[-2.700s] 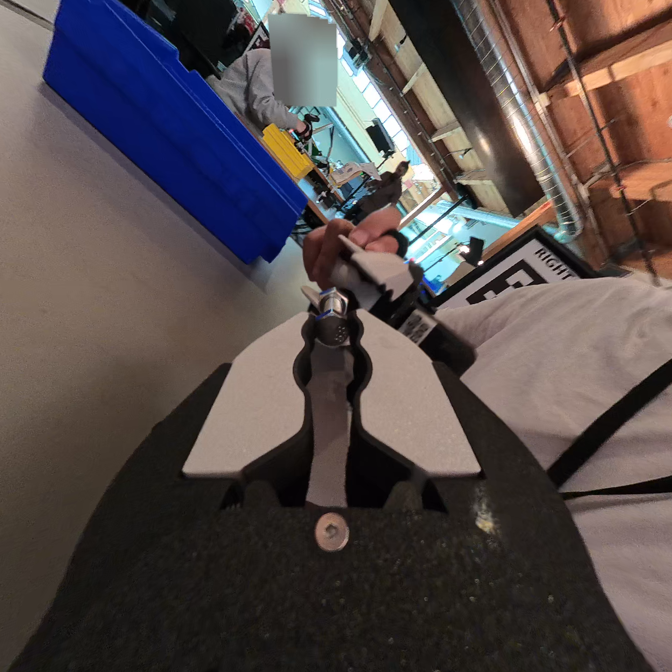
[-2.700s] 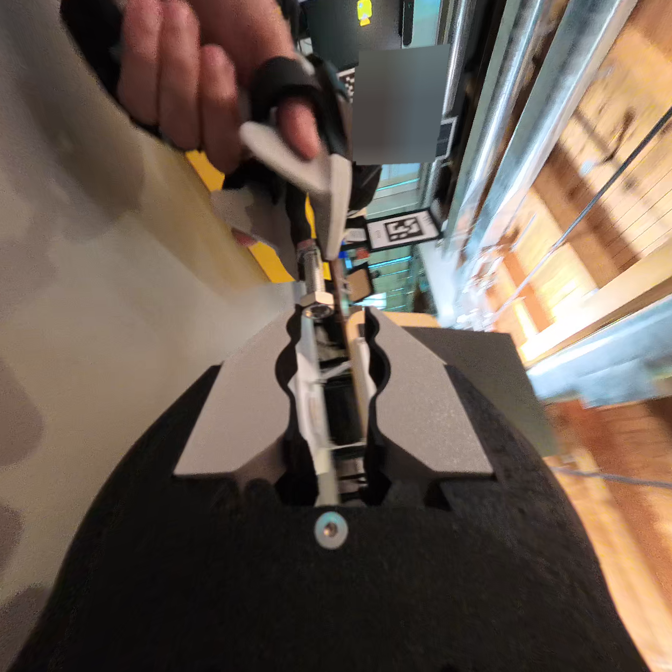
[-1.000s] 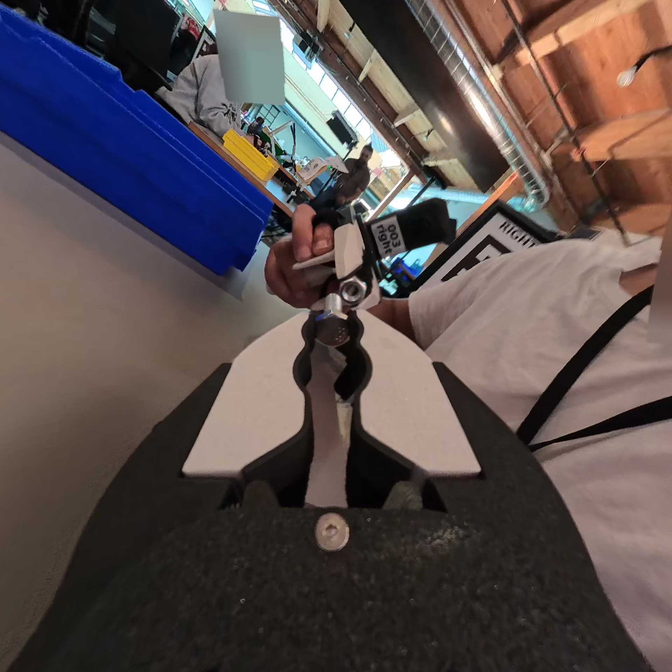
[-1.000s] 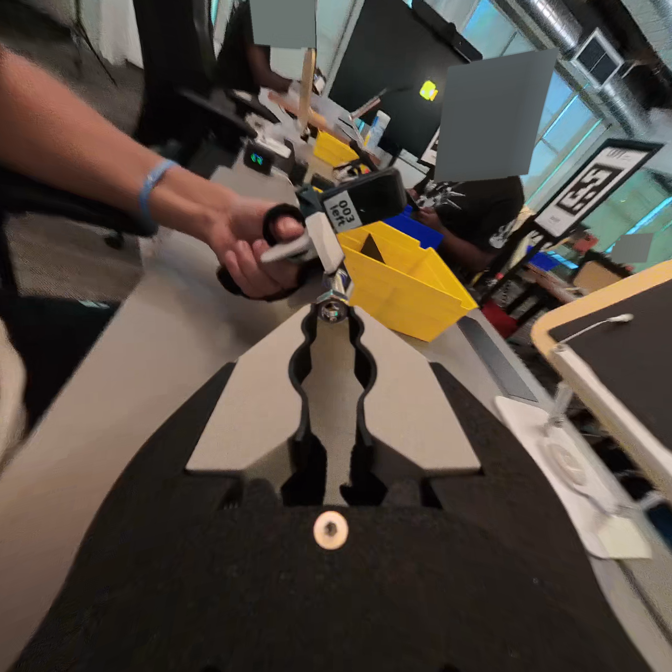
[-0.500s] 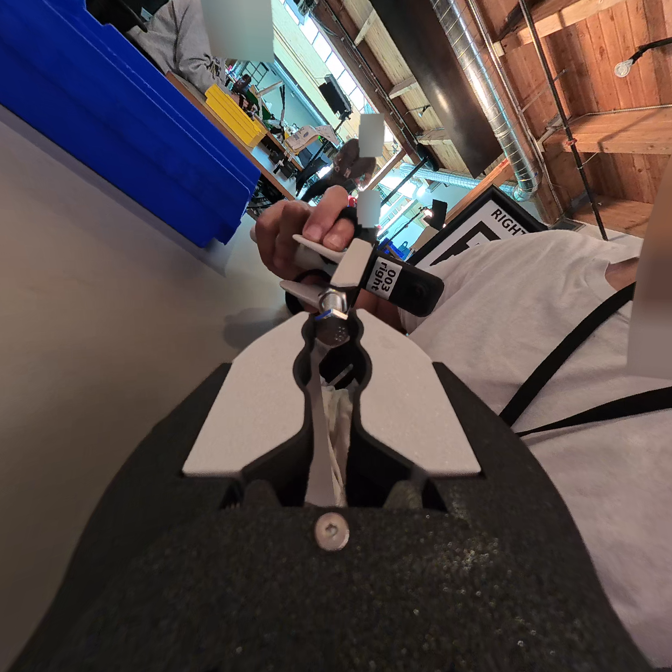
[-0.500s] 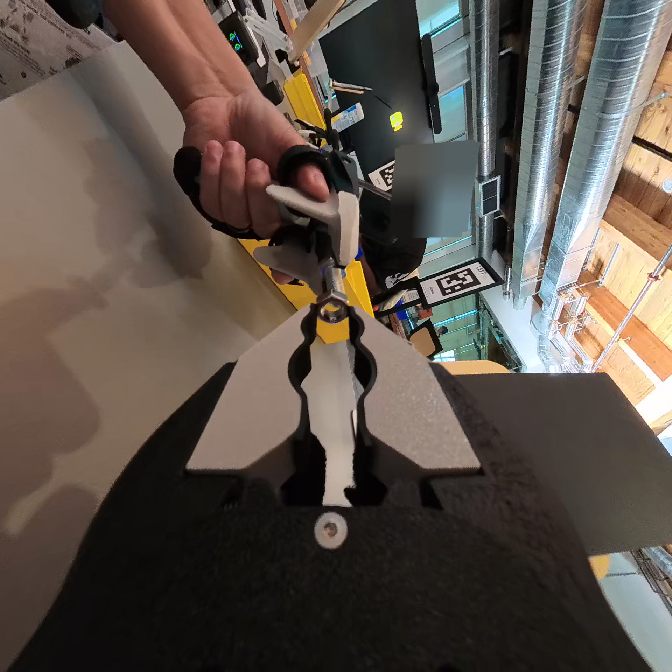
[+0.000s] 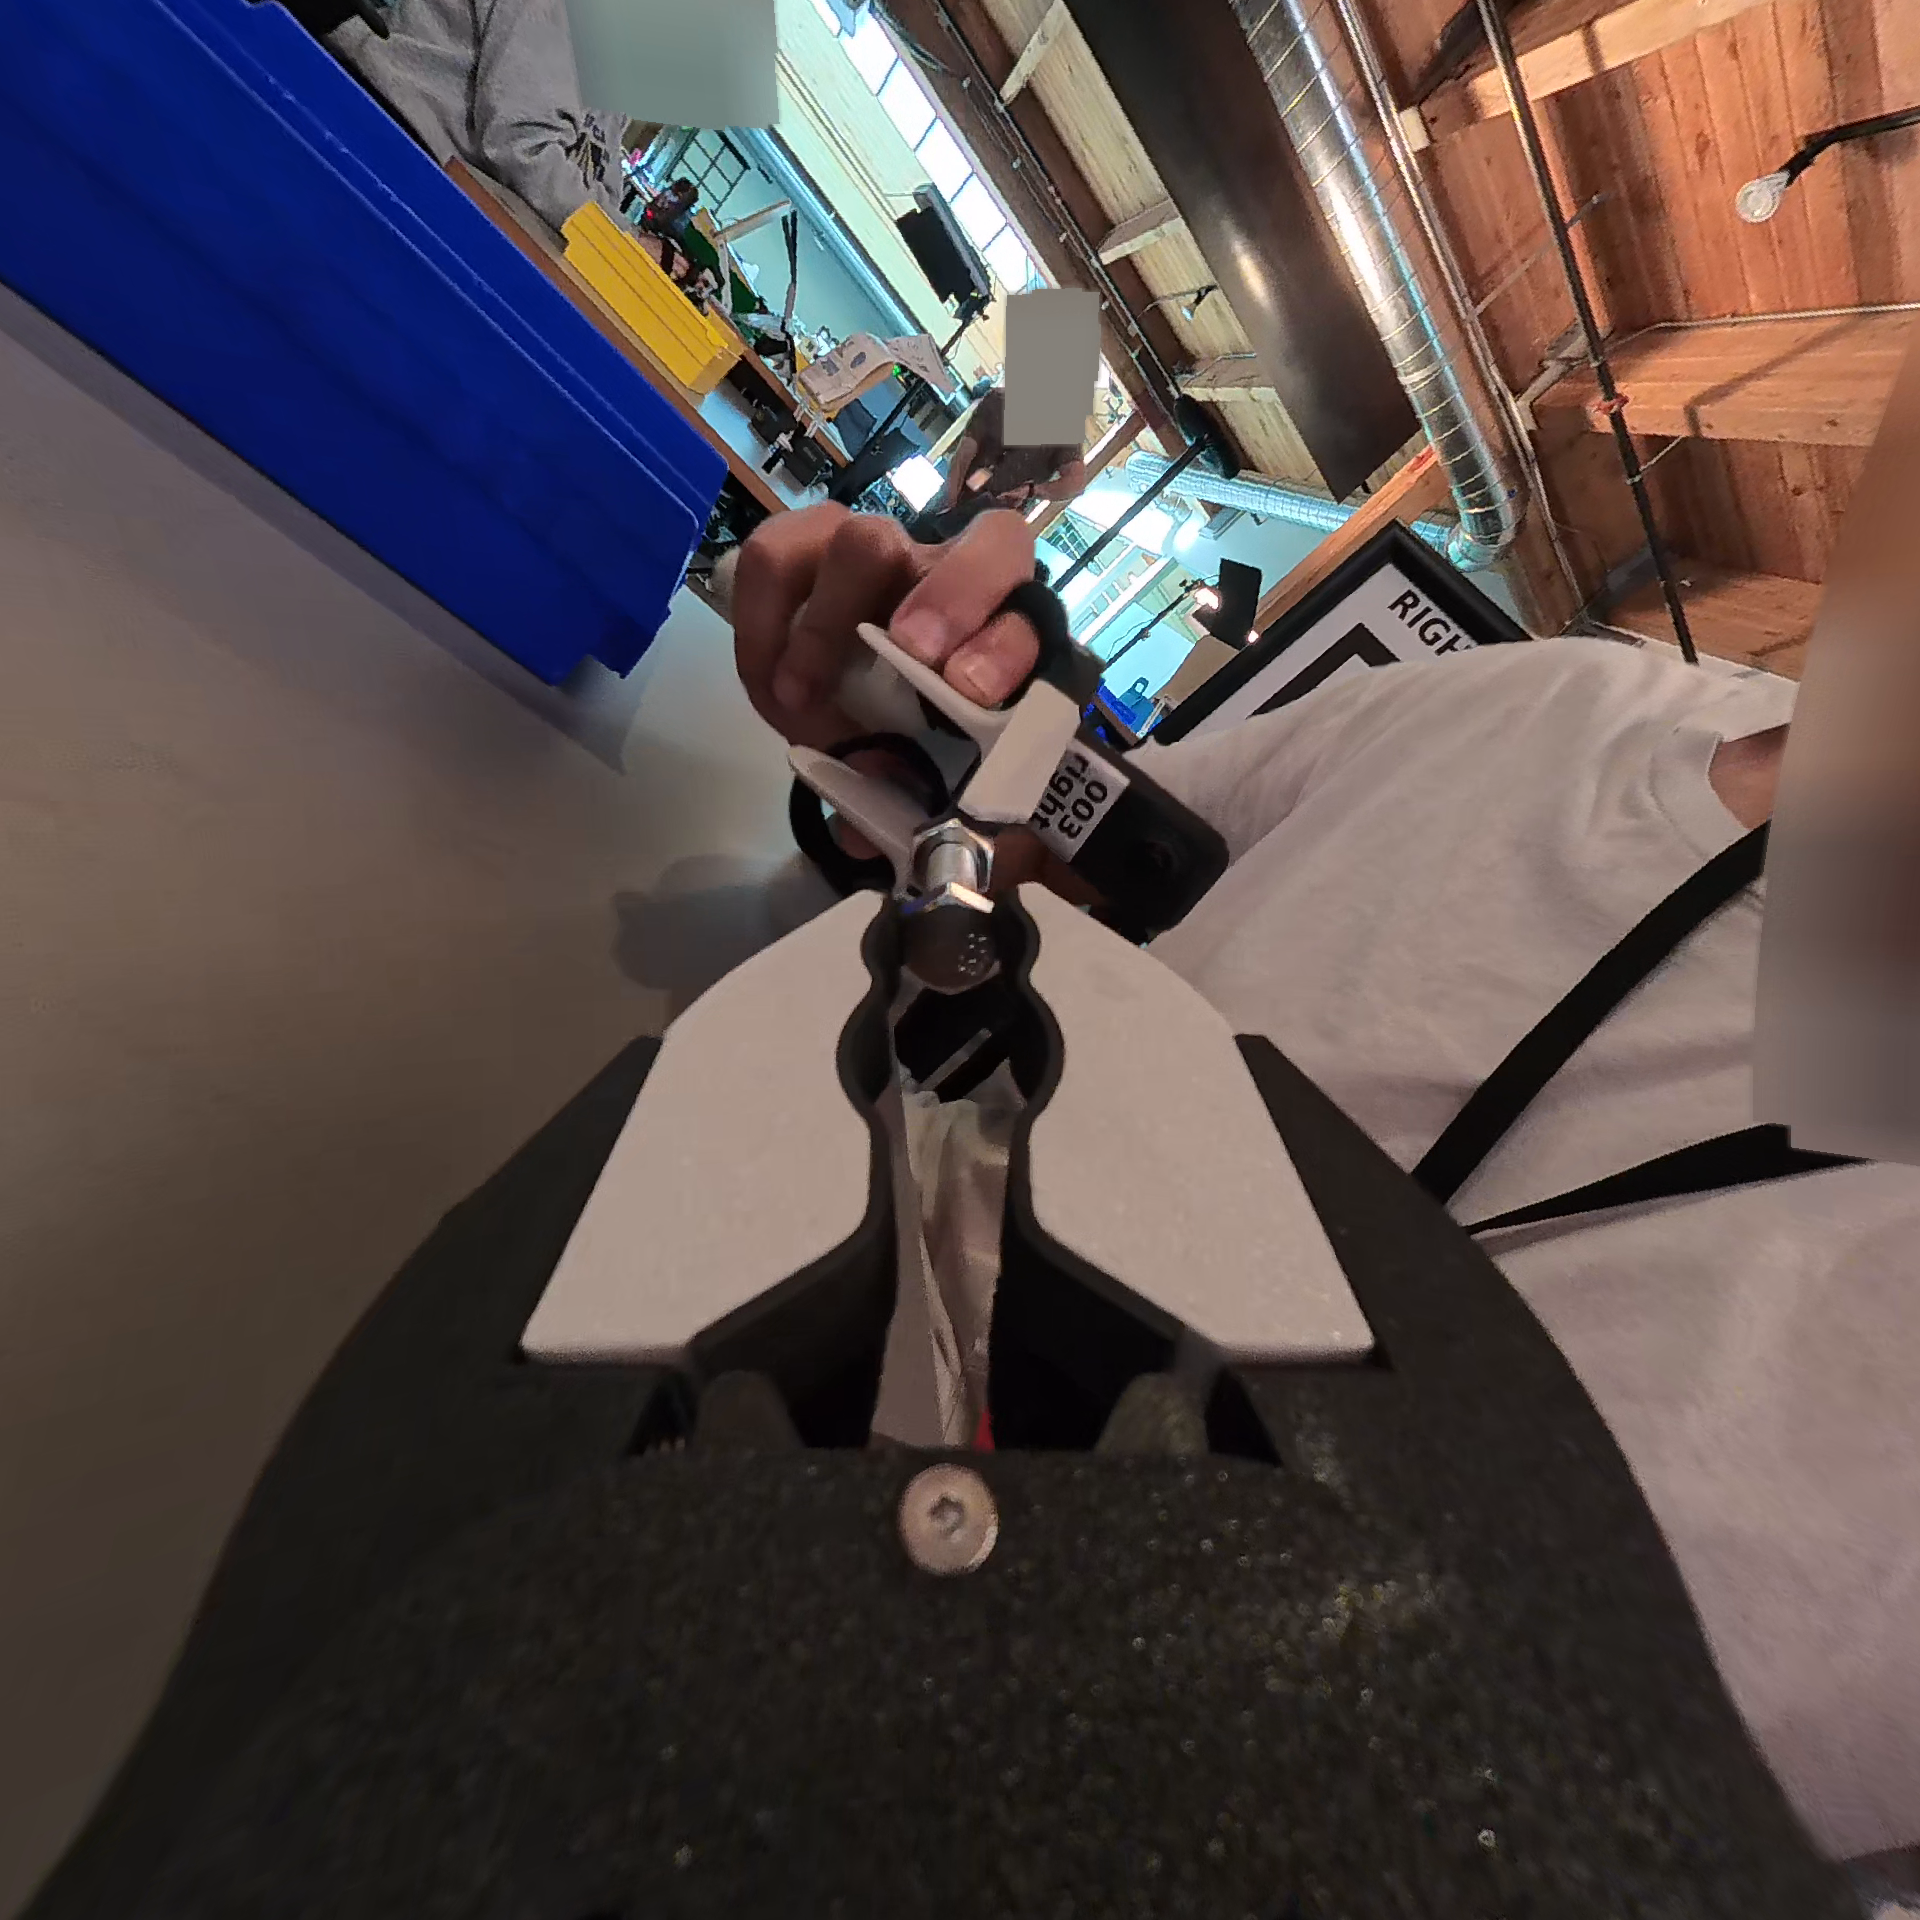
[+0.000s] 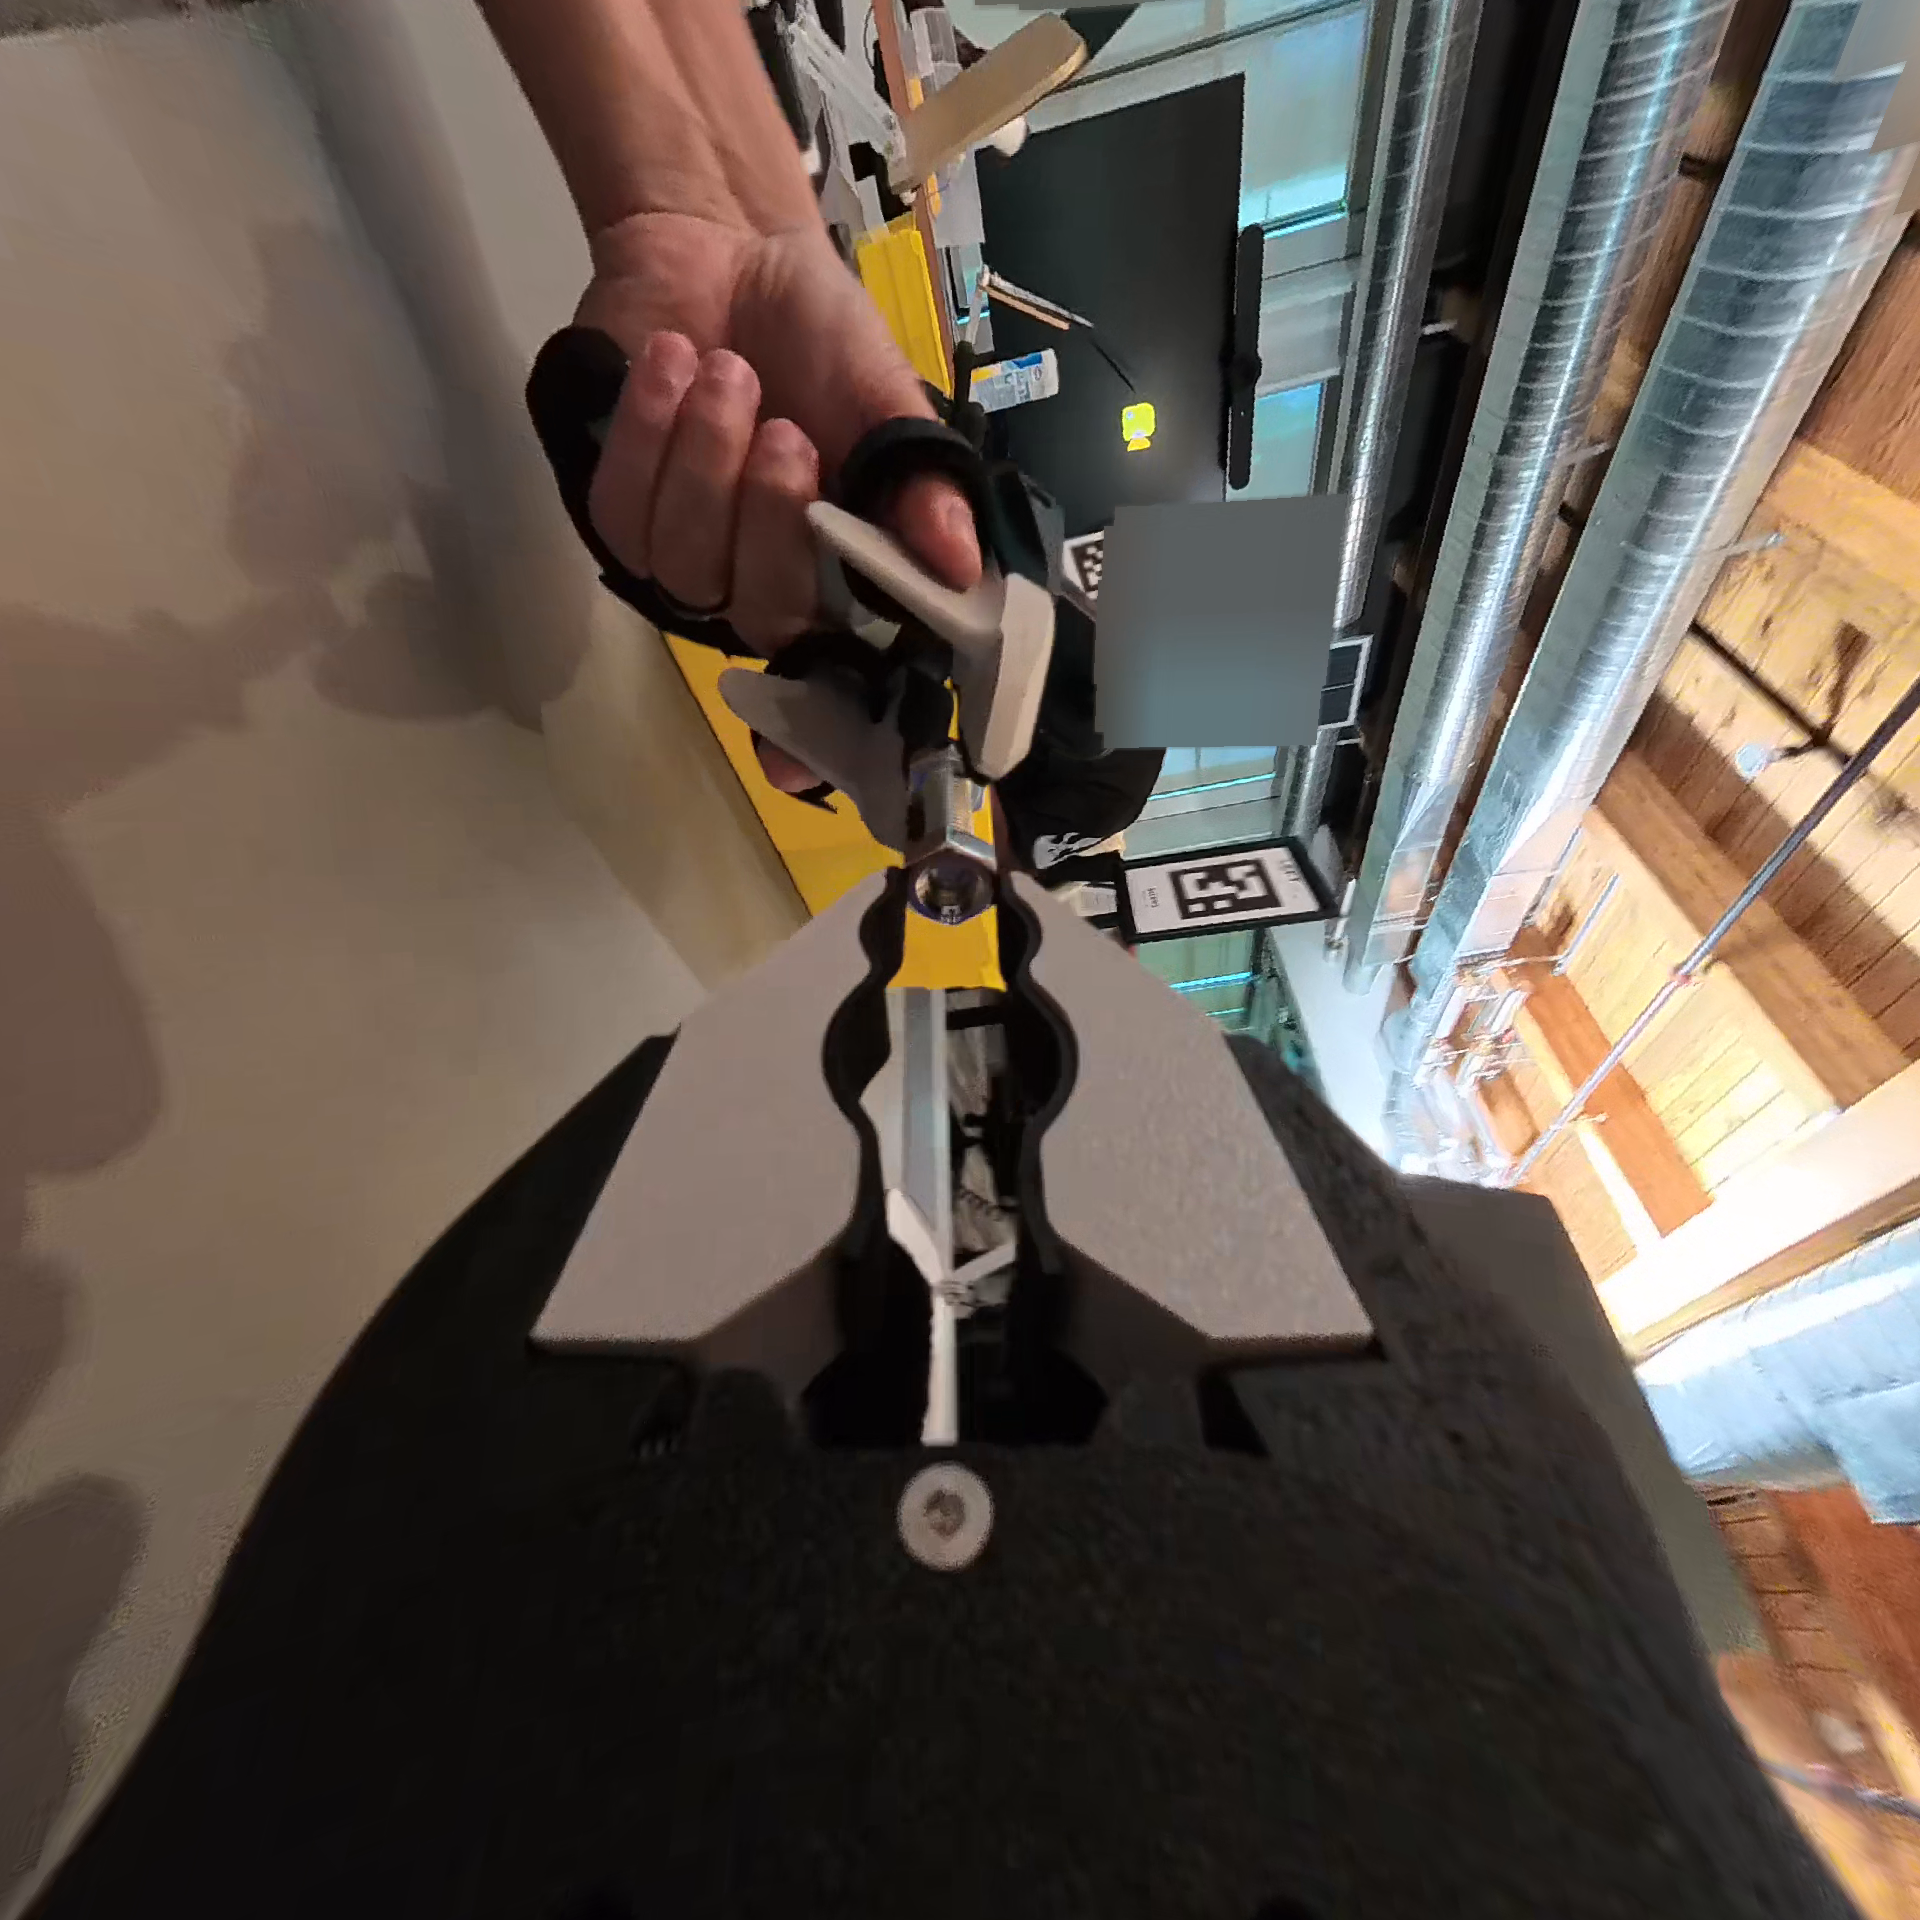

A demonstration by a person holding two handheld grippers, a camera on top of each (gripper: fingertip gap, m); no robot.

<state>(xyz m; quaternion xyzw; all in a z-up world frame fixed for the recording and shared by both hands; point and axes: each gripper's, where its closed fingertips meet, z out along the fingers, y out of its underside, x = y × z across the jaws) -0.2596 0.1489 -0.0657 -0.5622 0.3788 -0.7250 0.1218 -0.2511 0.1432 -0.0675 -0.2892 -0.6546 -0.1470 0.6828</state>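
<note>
Silver hex-head steel bolt [image 7: 948,951]: left gripper [image 7: 951,951] fingers are clamping its head. Silver hex nut [image 8: 948,891], threaded partway on, is sitting gripped between right gripper [image 8: 948,896] fingers; both hovering above pale desk [image 7: 260,987].

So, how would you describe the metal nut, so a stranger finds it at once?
Start at the big blue bin, then the hand beside it with the right hand-held gripper. It grips a silver hexagonal nut, threaded on the bolt whose head the left hand-held gripper clamps.
</note>
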